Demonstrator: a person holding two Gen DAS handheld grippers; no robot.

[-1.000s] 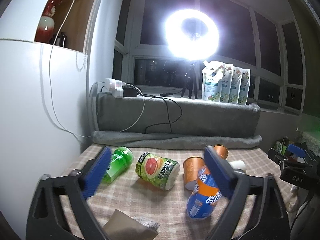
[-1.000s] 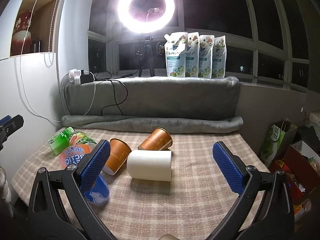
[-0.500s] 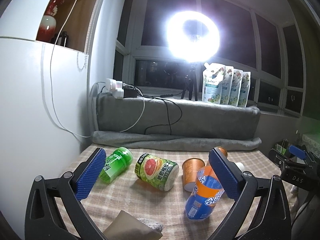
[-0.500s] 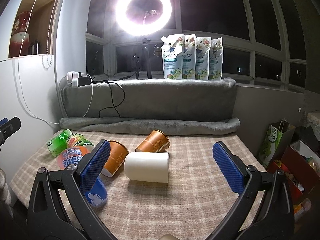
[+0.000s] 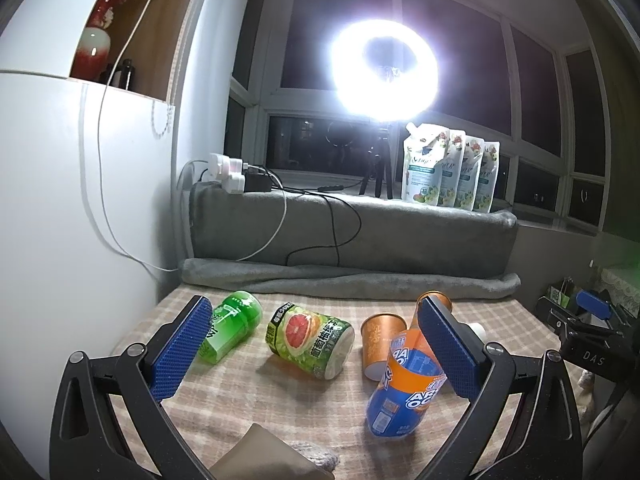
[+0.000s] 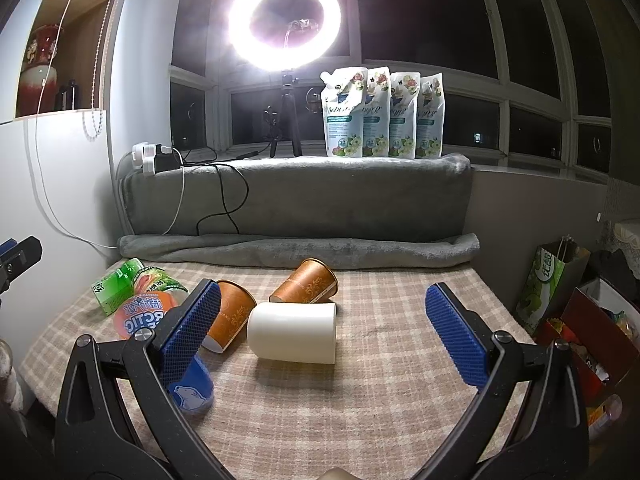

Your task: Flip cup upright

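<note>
Several cups lie on their sides on the checked tablecloth (image 6: 360,400). A white cup (image 6: 291,332) lies in the middle, with two brown paper cups behind it, one nearer (image 6: 231,320) and one farther (image 6: 306,286). An orange and blue cup (image 5: 408,388) lies at the left, beside a grapefruit-print cup (image 5: 310,340) and a green cup (image 5: 228,326). My right gripper (image 6: 320,336) is open, held above and in front of the white cup. My left gripper (image 5: 316,348) is open, above the grapefruit cup, and holds nothing.
A grey blanket roll (image 6: 296,248) and padded ledge (image 6: 296,196) bound the table's far side. A white cabinet wall (image 5: 80,220) stands at the left. Bags and boxes (image 6: 580,312) sit beyond the right edge. A ring light (image 6: 284,28) and refill pouches (image 6: 384,116) stand on the sill.
My left gripper has opened wider and drawn back a little, its pads now lower in view. My right gripper has eased slightly forward. The cups have not moved.
</note>
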